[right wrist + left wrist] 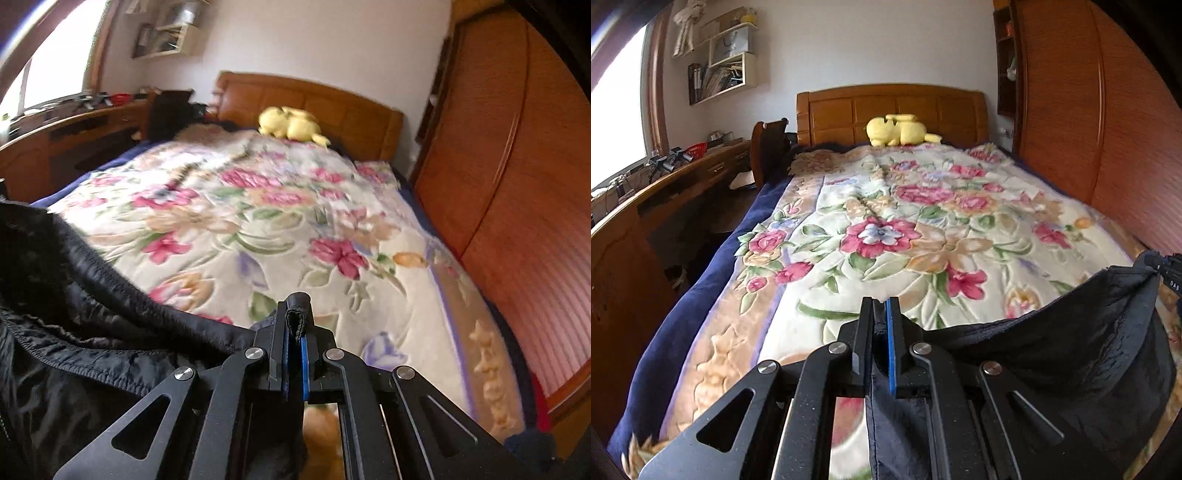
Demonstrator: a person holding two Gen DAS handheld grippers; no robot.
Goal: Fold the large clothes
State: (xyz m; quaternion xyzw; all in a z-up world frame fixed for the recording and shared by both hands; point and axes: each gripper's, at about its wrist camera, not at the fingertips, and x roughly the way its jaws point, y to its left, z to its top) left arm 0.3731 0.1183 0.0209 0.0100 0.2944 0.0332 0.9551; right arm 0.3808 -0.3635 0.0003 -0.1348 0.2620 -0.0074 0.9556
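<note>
Much of the dark garment [1071, 354] is cut off: in the left wrist view its lower part leaves the picture at the bottom edge, and in the right wrist view its bulk [74, 314] runs out at the left and bottom edges, so its full shape and its kind cannot be told. The right wrist view is blurred, and the flowers of the blanket [295, 229] are smeared there.

The garment is held up over the foot end of the floral blanket [886, 229], stretched across the bed from one gripper to the other, so that its long axis lies crosswise to the bed. Its upper edge sags in a curve between the two holds.

The left gripper [881, 317] is closed on one edge of the cloth, which hangs down between the fingers [866, 332]. The right gripper [294, 325] is closed on a small rolled fold of the cloth that sticks up between its blue pads [304, 365].

Only the left wrist view shows the tip of the right gripper [1171, 271] with the cloth at the far right edge. Only the right wrist view shows the elastic gathered hem [92, 347] of the garment. A yellow plush toy [901, 131] is seen by the wooden headboard [849, 107] in both views.
</note>
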